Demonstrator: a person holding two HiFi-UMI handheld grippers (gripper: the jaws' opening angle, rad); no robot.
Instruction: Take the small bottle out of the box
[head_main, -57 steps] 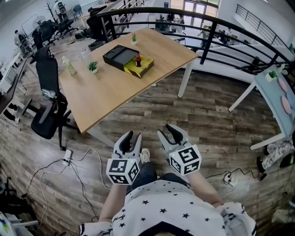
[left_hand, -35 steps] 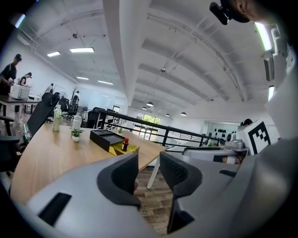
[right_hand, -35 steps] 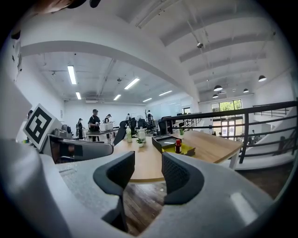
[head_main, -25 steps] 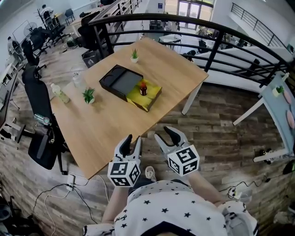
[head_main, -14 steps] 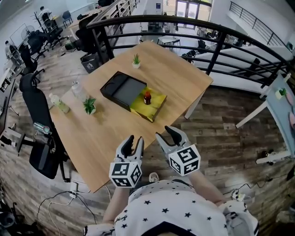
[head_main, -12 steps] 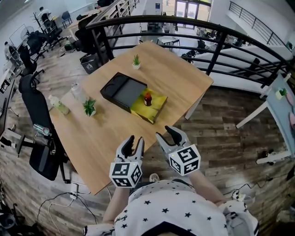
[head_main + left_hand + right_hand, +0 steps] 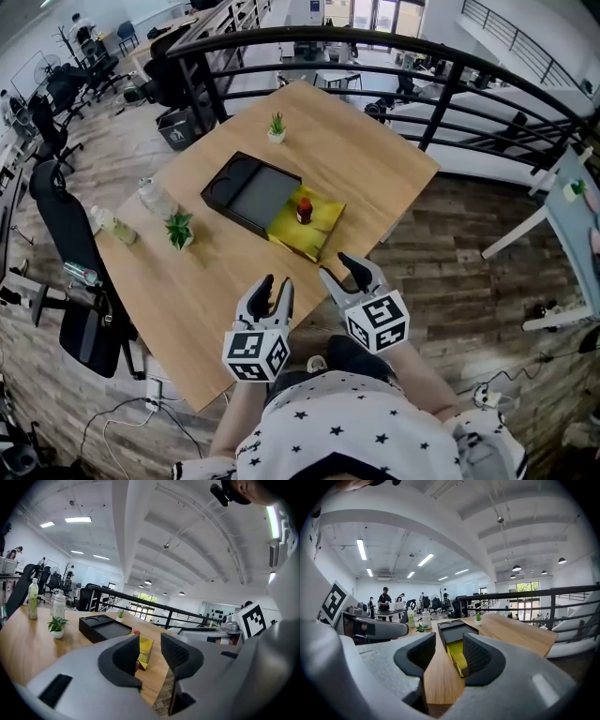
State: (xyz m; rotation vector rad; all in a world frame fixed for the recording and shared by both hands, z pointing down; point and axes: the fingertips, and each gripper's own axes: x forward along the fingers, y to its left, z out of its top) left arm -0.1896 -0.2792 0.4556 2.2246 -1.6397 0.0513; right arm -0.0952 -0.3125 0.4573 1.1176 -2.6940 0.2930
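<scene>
A small dark bottle with a red cap [image 7: 303, 209] stands upright in the yellow box [image 7: 312, 227], which adjoins a black tray [image 7: 249, 191] on the wooden table [image 7: 225, 281]. My left gripper [image 7: 271, 288] and right gripper [image 7: 353, 269] hover over the table's near corner, short of the box, both open and holding nothing. In the left gripper view the left gripper [image 7: 150, 645] frames the yellow box [image 7: 145, 647], and the red cap [image 7: 136, 632] peeks beside the left jaw. In the right gripper view the right gripper [image 7: 449, 656] frames the yellow box [image 7: 458, 656]; the bottle is hidden there.
Two small potted plants [image 7: 178, 230] [image 7: 276, 126] and two bottles [image 7: 154, 198] [image 7: 113, 226] stand on the table. A black office chair [image 7: 67, 234] sits at its left. A black railing [image 7: 448, 77] runs behind. Cables [image 7: 112, 412] lie on the wooden floor.
The person has walked up to the table, so the box and bottle lie nearer. Both grippers now reach over the table's near corner and stay open.
</scene>
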